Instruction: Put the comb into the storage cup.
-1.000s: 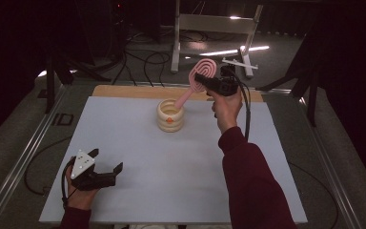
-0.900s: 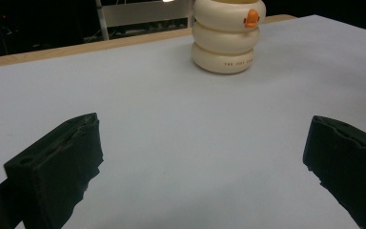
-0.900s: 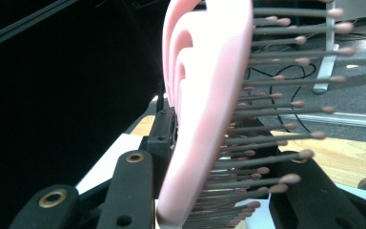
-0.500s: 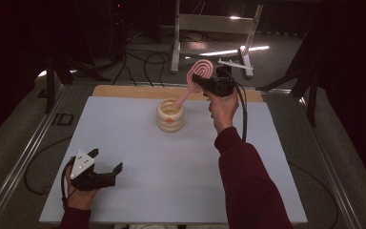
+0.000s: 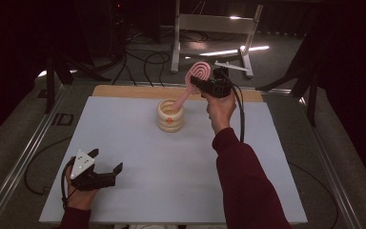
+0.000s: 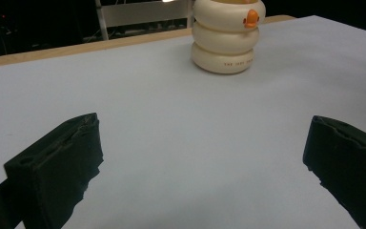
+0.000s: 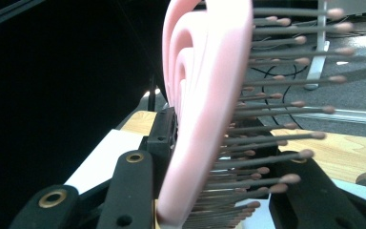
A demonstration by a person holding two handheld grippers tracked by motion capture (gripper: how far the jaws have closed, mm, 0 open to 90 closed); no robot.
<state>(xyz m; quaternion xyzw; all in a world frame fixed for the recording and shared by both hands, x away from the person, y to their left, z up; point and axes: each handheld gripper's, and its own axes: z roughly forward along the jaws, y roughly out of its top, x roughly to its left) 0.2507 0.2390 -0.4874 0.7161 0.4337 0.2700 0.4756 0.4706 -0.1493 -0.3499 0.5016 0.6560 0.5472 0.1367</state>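
Note:
A pink hairbrush (image 5: 198, 74) hangs tilted over the far middle of the table, its handle slanting down to the mouth of a cream ringed cup (image 5: 170, 117) with an orange spot. My right gripper (image 5: 199, 84) is shut on the brush's head; in the right gripper view the pink head and its bristles (image 7: 205, 95) stand between the black jaws of the right gripper (image 7: 219, 191). Whether the handle's tip is inside the cup I cannot tell. My left gripper (image 5: 107, 161) rests near the front left, open and empty. The left gripper (image 6: 200, 162) faces the cup (image 6: 228, 38).
The pale blue table top (image 5: 124, 129) has a wooden strip (image 5: 124, 91) along its far edge and metal rails at both sides. A white metal frame (image 5: 214, 24) and cables lie on the floor behind.
The right gripper and the brush have drifted slightly left toward the cup. The left gripper has not moved.

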